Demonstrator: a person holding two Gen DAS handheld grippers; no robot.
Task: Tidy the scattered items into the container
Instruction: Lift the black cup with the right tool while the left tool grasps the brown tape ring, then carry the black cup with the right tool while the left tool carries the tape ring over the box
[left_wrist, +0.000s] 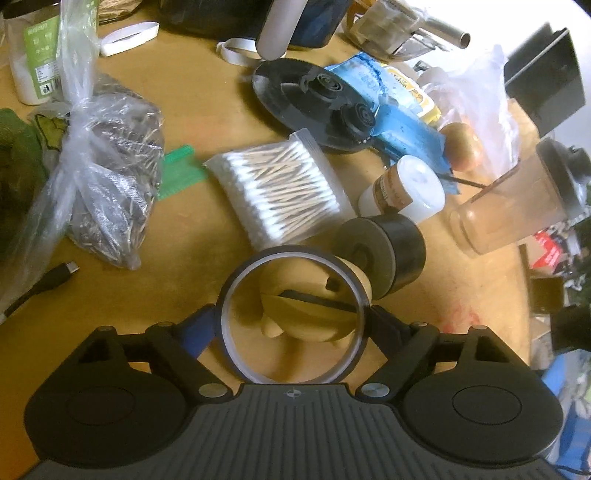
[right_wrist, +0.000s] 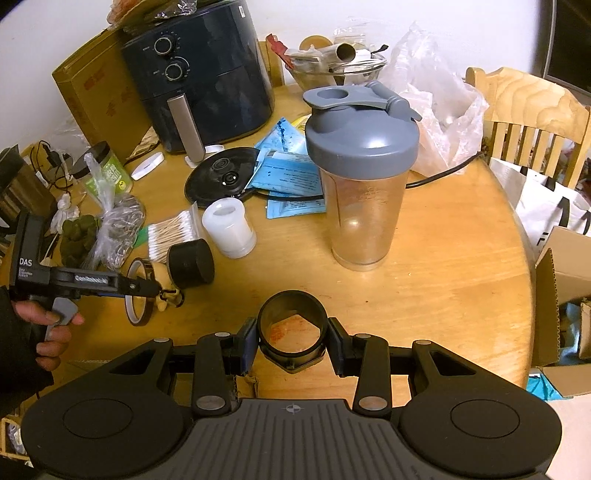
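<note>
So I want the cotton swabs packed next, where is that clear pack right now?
The clear pack of cotton swabs lies on the wooden table, centre of the left wrist view, between the green plastic comb and the white plastic bottle.

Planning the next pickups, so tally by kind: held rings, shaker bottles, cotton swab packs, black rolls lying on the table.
held rings: 2, tape ring and black ring
shaker bottle: 1
cotton swab pack: 1
black roll: 1
Total: 5
</note>
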